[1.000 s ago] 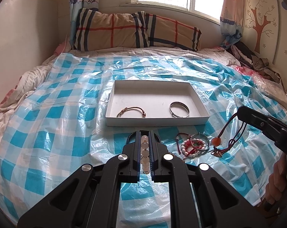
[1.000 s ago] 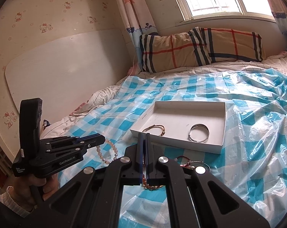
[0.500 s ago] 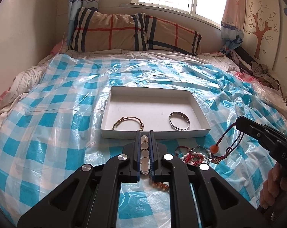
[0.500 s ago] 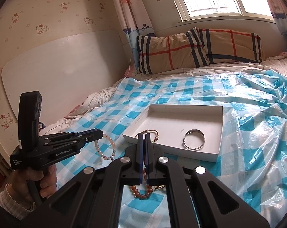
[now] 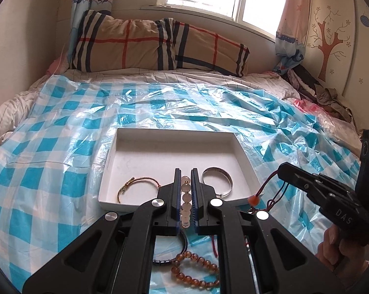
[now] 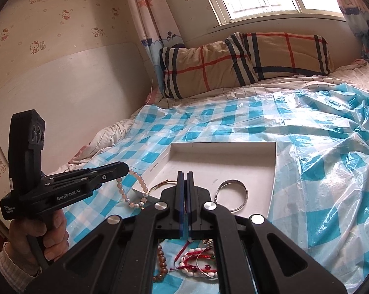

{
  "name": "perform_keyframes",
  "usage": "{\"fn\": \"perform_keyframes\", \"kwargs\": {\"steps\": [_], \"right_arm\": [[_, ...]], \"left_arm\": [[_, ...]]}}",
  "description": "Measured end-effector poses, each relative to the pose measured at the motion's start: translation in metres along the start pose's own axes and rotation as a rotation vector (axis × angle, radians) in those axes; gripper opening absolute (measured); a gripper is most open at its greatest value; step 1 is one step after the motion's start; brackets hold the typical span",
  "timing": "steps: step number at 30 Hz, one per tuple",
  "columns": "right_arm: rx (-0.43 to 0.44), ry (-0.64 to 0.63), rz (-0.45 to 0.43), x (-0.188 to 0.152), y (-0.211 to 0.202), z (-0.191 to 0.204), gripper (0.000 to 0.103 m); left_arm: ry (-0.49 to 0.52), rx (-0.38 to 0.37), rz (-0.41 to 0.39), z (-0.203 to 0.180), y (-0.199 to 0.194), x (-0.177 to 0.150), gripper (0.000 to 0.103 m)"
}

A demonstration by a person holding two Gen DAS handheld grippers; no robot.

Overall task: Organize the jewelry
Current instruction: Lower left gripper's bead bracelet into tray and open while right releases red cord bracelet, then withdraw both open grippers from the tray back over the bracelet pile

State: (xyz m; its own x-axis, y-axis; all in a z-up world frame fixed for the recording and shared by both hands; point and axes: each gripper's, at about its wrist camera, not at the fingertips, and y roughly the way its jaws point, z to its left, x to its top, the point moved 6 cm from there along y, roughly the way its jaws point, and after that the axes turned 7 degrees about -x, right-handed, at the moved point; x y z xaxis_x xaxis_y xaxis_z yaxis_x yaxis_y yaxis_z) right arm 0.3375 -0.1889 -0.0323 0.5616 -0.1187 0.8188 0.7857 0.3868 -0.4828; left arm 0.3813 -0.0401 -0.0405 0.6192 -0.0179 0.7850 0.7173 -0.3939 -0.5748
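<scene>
A shallow white tray (image 5: pixel 243 154) lies on the bed and holds a thin gold-and-red bracelet (image 5: pixel 135 186) and a silver bangle (image 5: pixel 217 180). My left gripper (image 5: pixel 185 178) is shut on a pale pink bead bracelet (image 5: pixel 185 196), held above the tray's near edge; it hangs from the gripper (image 6: pixel 123 171) in the right wrist view (image 6: pixel 133 196). My right gripper (image 6: pixel 184 178) is shut on a red cord (image 5: pixel 265 188) with an orange bead, just right of the tray. More bracelets (image 6: pixel 196 264) lie below, near the tray's front.
The bed is covered with a crinkled blue-and-white checked plastic sheet (image 5: pixel 62 147). Plaid pillows (image 5: pixel 147 46) lie at the headboard under a window. Clothes (image 5: pixel 326 98) are piled at the far right. An amber bead bracelet (image 5: pixel 194 269) lies on the sheet under my left gripper.
Both grippers have moved forward toward the tray, each carrying its item. The pink bead bracelet has gone from short of the tray to above its near edge.
</scene>
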Motion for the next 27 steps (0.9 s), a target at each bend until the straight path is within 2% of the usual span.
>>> {"fn": "perform_keyframes", "kwargs": {"steps": [4, 6, 7, 8, 9, 10, 15, 18, 23, 27], "right_arm": [[-0.023, -0.013, -0.023, 0.011, 0.017, -0.005, 0.003], [-0.049, -0.034, -0.021, 0.014, 0.032, -0.005, 0.003], [-0.056, -0.042, 0.01, 0.012, 0.043, -0.006, 0.005], [-0.055, -0.039, 0.047, 0.008, 0.053, -0.007, 0.022], [-0.053, -0.027, 0.054, 0.005, 0.058, -0.008, 0.031], [-0.047, -0.022, 0.055, 0.003, 0.058, -0.008, 0.035], [-0.039, -0.021, 0.071, -0.015, 0.042, -0.005, 0.035], [-0.045, -0.007, 0.101, -0.031, 0.029, -0.007, 0.035], [-0.058, 0.015, 0.167, -0.062, 0.01, -0.01, 0.037], [-0.068, 0.03, 0.192, -0.079, -0.002, -0.012, 0.037]], "left_arm": [[-0.043, -0.064, -0.025, 0.003, 0.026, 0.016, 0.007], [-0.076, -0.04, 0.031, 0.015, 0.05, 0.014, 0.007], [-0.092, 0.0, 0.055, 0.025, 0.06, 0.01, 0.008], [-0.111, 0.05, 0.077, 0.035, 0.067, 0.006, 0.009], [-0.133, 0.074, 0.094, 0.045, 0.07, 0.001, 0.009], [-0.155, 0.083, 0.096, 0.052, 0.068, -0.003, 0.01], [-0.139, 0.139, 0.087, 0.066, 0.042, -0.025, 0.022], [-0.122, 0.141, 0.1, 0.06, 0.03, -0.041, 0.024], [-0.106, 0.133, 0.126, 0.046, 0.012, -0.069, 0.035], [-0.103, 0.132, 0.164, 0.04, 0.0, -0.093, 0.037]]}}
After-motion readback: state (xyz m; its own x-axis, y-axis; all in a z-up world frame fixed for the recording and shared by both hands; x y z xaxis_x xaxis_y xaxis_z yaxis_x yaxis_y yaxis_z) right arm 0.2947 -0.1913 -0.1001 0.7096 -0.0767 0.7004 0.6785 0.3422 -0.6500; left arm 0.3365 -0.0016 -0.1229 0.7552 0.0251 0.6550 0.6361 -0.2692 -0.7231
